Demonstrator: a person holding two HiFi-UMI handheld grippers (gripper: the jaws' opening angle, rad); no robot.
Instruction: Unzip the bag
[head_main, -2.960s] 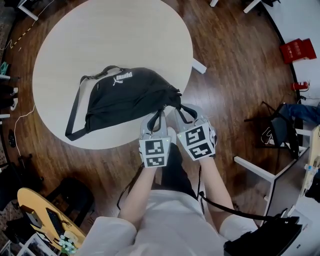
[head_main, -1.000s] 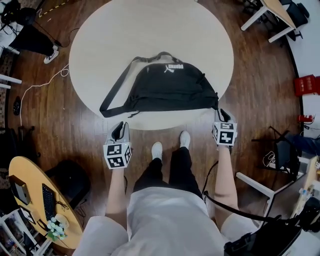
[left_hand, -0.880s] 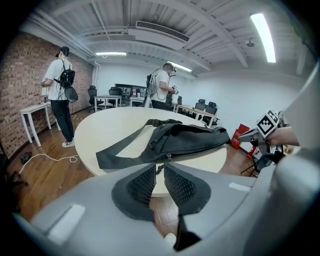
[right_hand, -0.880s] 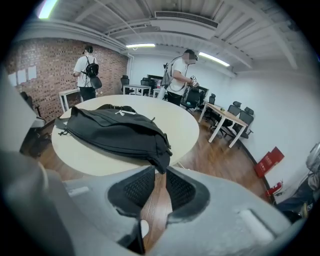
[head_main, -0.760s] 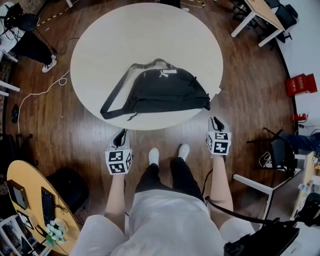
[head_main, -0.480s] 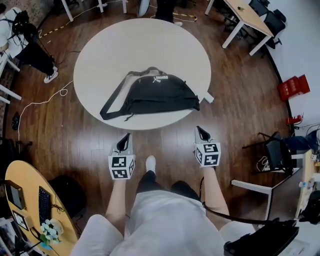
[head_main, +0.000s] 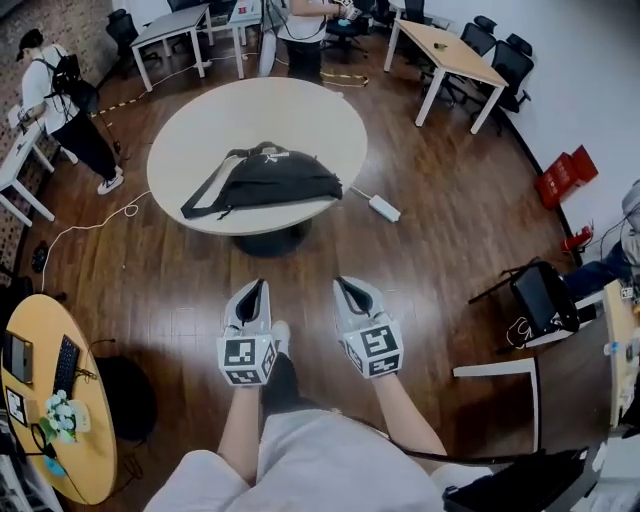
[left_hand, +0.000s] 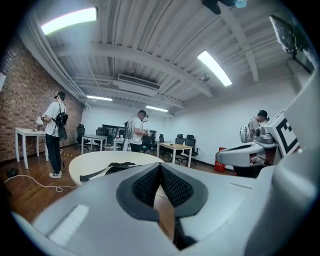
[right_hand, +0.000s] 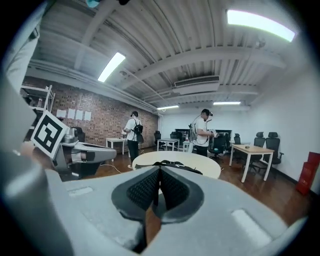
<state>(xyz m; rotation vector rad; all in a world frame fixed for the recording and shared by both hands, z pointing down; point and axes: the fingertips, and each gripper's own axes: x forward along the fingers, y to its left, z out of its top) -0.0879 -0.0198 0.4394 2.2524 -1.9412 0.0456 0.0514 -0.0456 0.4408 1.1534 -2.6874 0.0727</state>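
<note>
The black waist bag (head_main: 262, 178) lies on its side on the round pale table (head_main: 300, 115), strap trailing to the left. Both grippers hover over the wooden floor well short of the table, a long way from the bag. My left gripper (head_main: 257, 285) and right gripper (head_main: 341, 283) point toward the table, side by side, both shut with nothing between the pads. In the left gripper view the bag (left_hand: 114, 167) shows far ahead beyond the closed jaws of that gripper (left_hand: 160, 168). It is also far ahead in the right gripper view, where the bag (right_hand: 173, 165) lies beyond that gripper (right_hand: 160, 172).
A white power strip (head_main: 384, 208) lies on the floor right of the table. Desks and office chairs (head_main: 498, 62) stand at the back with people beside them. A black chair (head_main: 540, 298) is at the right, a small yellow table (head_main: 55, 420) at the near left.
The view has backed away from the table, so the bag now lies much farther off. Both grippers have left the bag's sides, drawn closer together and shut.
</note>
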